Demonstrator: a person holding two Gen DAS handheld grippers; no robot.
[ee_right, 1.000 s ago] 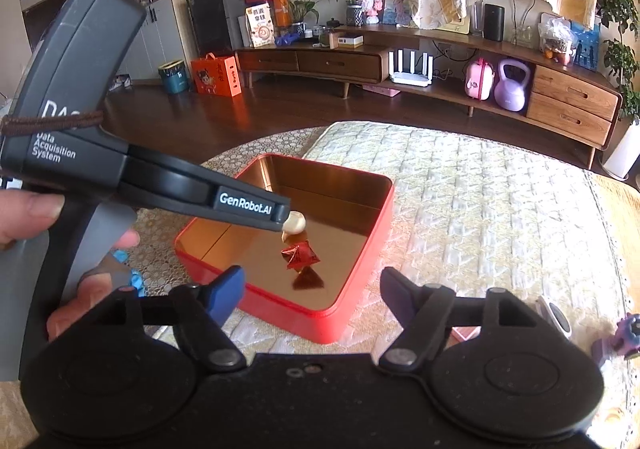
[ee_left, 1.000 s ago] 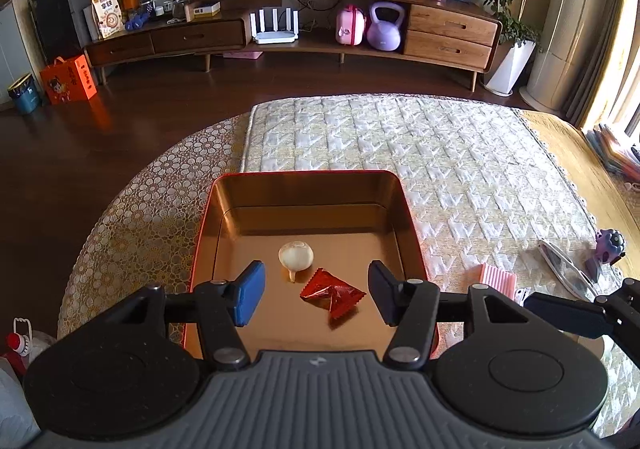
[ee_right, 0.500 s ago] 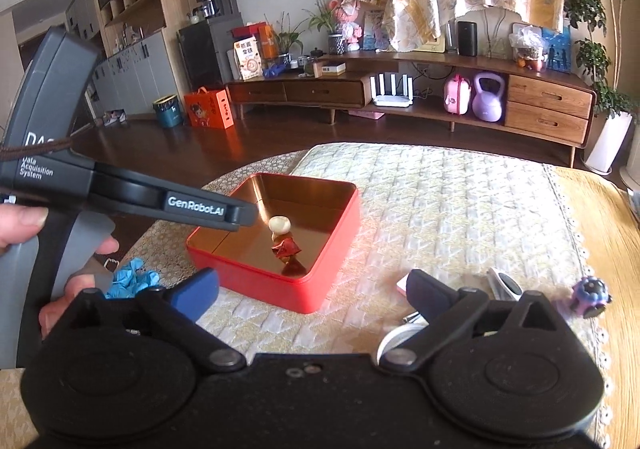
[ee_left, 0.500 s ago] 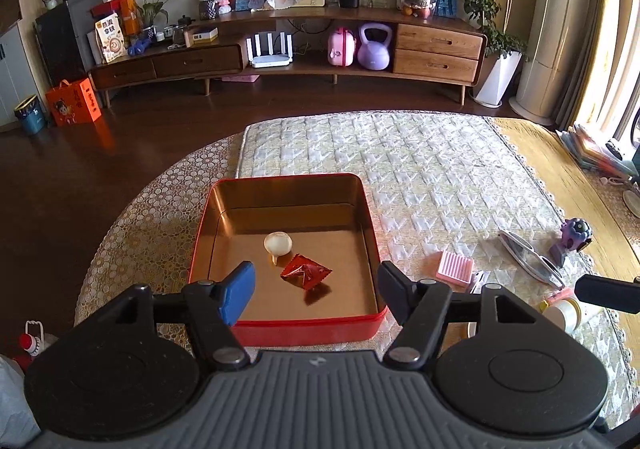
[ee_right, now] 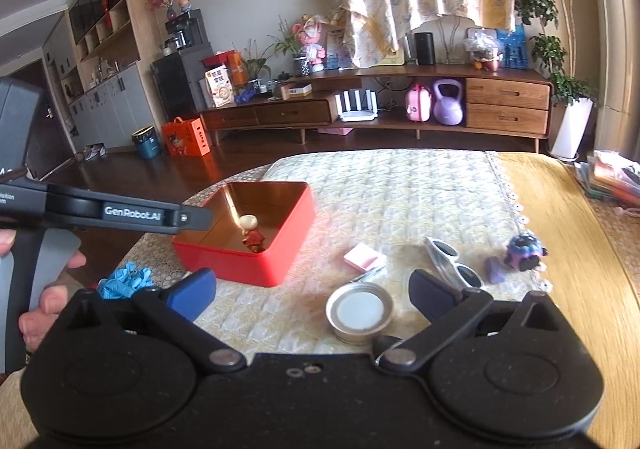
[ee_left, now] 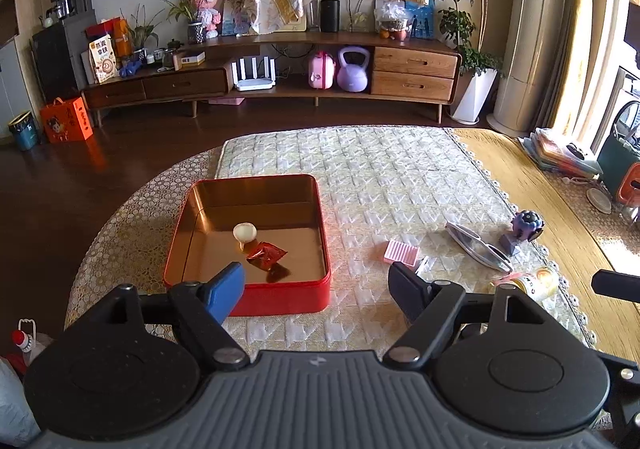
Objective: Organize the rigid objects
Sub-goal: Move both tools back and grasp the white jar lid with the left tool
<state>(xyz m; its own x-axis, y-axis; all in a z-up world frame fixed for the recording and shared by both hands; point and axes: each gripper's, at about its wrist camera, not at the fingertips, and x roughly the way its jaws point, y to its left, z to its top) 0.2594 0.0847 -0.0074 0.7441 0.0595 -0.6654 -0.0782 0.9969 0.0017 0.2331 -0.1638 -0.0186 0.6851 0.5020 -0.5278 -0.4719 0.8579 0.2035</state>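
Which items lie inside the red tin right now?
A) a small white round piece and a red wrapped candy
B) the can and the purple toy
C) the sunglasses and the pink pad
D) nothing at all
A: the red tin holds only the small white round piece and the red wrapped candy; the sunglasses and pink pad lie on the cloth outside it.

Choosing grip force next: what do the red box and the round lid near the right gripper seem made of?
Red box: likely painted tin, since its inner walls are glossy gold and mirror the contents. Round lid: probably metal, with a dull silvery rim around a flat white centre that may be a plastic or paper liner.
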